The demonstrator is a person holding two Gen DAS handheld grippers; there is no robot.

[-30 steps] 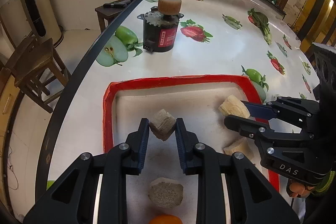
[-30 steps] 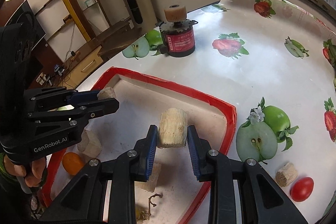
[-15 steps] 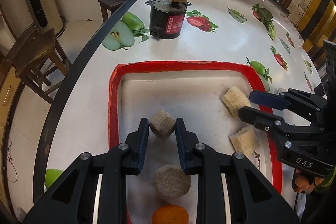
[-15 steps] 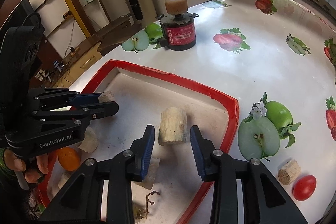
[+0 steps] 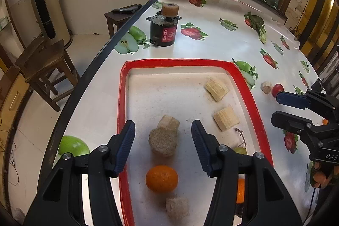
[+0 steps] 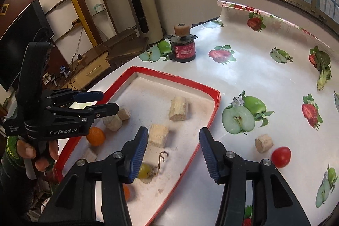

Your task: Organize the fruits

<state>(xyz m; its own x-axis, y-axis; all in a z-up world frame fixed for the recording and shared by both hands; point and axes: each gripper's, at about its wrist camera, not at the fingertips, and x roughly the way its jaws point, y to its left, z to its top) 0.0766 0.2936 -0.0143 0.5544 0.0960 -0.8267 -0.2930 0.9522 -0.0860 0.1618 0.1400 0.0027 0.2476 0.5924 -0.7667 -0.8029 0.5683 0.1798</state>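
Note:
A red-rimmed tray [image 5: 121, 99] [image 6: 208, 115] holds several pale cut fruit chunks, an orange [image 5: 161, 178] [image 6: 95, 136] and a green grape [image 6: 144, 171]. My left gripper [image 5: 163, 145] is open and empty above the tray, over two chunks [image 5: 163, 141] that lie touching each other. My right gripper [image 6: 172, 151] is open and empty over the tray's right rim; it also shows in the left wrist view [image 5: 290, 107]. Two chunks [image 6: 179, 108] [image 6: 158, 135] lie in the tray ahead of it. A loose chunk [image 6: 263, 143] and a cherry tomato [image 6: 281, 156] lie on the table to the right.
A black motor with a red label and a tan roller [image 5: 164, 30] [image 6: 184, 46] stands beyond the tray. The table edge [image 5: 84, 86] runs along the left, with wooden stools [image 5: 45, 65] on the floor below. The tablecloth has printed fruit.
Both grippers opened and drew back. The left let go of its chunk, which now lies against another chunk. The right released its long chunk onto the tray and moved right.

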